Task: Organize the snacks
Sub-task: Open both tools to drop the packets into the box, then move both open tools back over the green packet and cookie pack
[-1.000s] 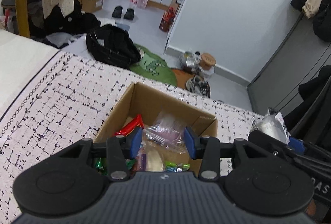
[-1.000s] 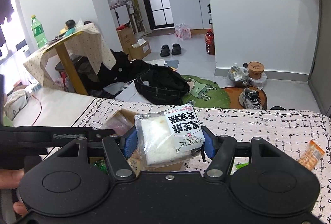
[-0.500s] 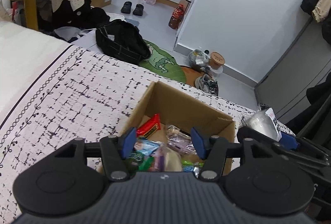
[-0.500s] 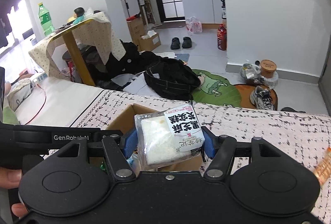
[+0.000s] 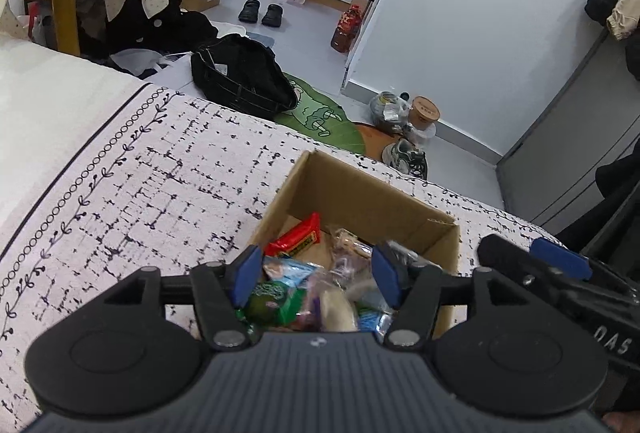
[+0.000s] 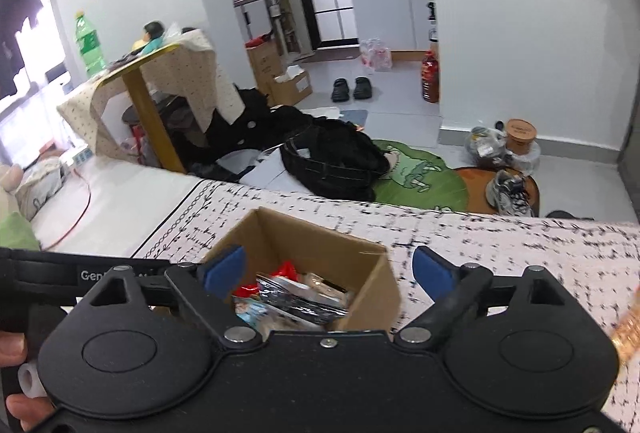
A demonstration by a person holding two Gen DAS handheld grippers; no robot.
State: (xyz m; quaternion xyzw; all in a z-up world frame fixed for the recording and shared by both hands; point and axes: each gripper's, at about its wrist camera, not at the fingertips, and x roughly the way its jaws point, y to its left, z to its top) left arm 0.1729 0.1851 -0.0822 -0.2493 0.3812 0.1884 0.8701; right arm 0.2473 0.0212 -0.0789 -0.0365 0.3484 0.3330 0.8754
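Note:
An open cardboard box [image 5: 360, 193] [image 6: 304, 237] stands on the patterned bedspread [image 5: 140, 193] and holds several wrapped snacks, among them a red packet [image 5: 298, 239] and a green one [image 5: 272, 299]. My left gripper [image 5: 316, 275] is open and empty just above the box's near side. My right gripper [image 6: 330, 269] is open wide and empty above the box. A silver packet [image 6: 300, 297] lies on top of the snacks below it. The right gripper also shows at the right edge of the left wrist view [image 5: 560, 261].
An orange snack packet [image 6: 630, 325] lies on the bedspread at the far right. Beyond the bed's edge lie a black bag [image 5: 240, 77], a green mat [image 5: 320, 117], a shoe [image 5: 404, 157] and a yellow-legged table [image 6: 152, 113].
My right gripper has opened and let go of the white rice-cake packet over the box. My left gripper has widened slightly and stays above the box.

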